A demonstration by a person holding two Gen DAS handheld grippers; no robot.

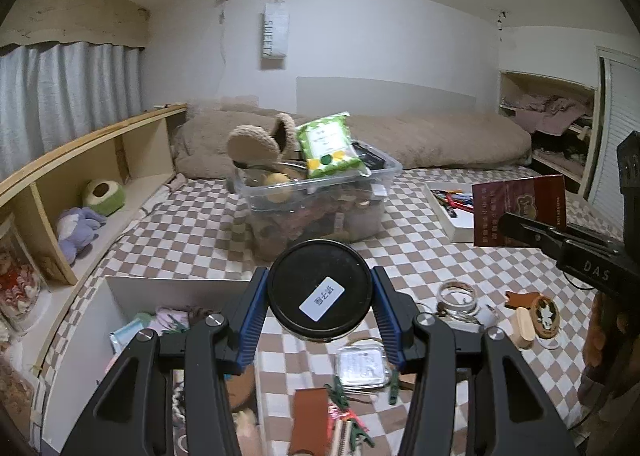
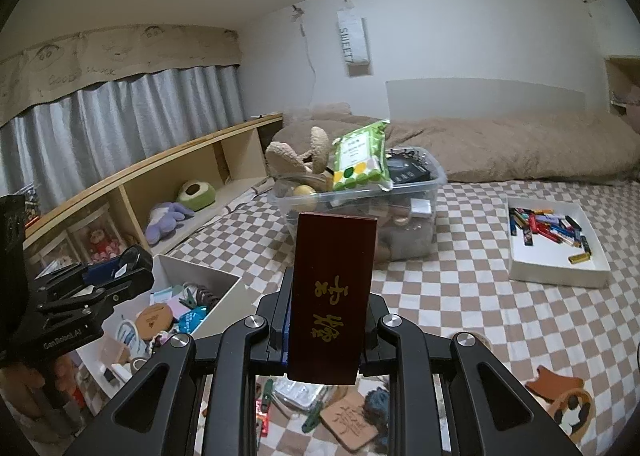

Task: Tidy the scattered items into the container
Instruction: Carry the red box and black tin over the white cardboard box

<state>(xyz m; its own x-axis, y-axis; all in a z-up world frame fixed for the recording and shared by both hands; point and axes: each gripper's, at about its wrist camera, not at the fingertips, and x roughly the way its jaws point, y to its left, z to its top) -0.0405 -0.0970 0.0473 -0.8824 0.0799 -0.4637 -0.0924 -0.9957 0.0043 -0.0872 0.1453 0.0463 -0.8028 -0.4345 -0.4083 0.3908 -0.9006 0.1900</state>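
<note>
Only rightward: gold script on red box [image 2: 332, 300].

The left claw [image 1: 320, 298] points a little downward with its blue pads pressed on both sides of a round black lid [image 1: 319, 290], while the right claw [image 2: 326, 320], also tilted slightly down, is closed on a dark red box [image 2: 332, 296] standing upright.

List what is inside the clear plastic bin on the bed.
On top of the clear bin: a green wipes pack, fuzzy brown slippers, a yellow ball and a dark box. Lower contents show only as blurred brown shapes through the wall, so they cannot be identified.
</note>
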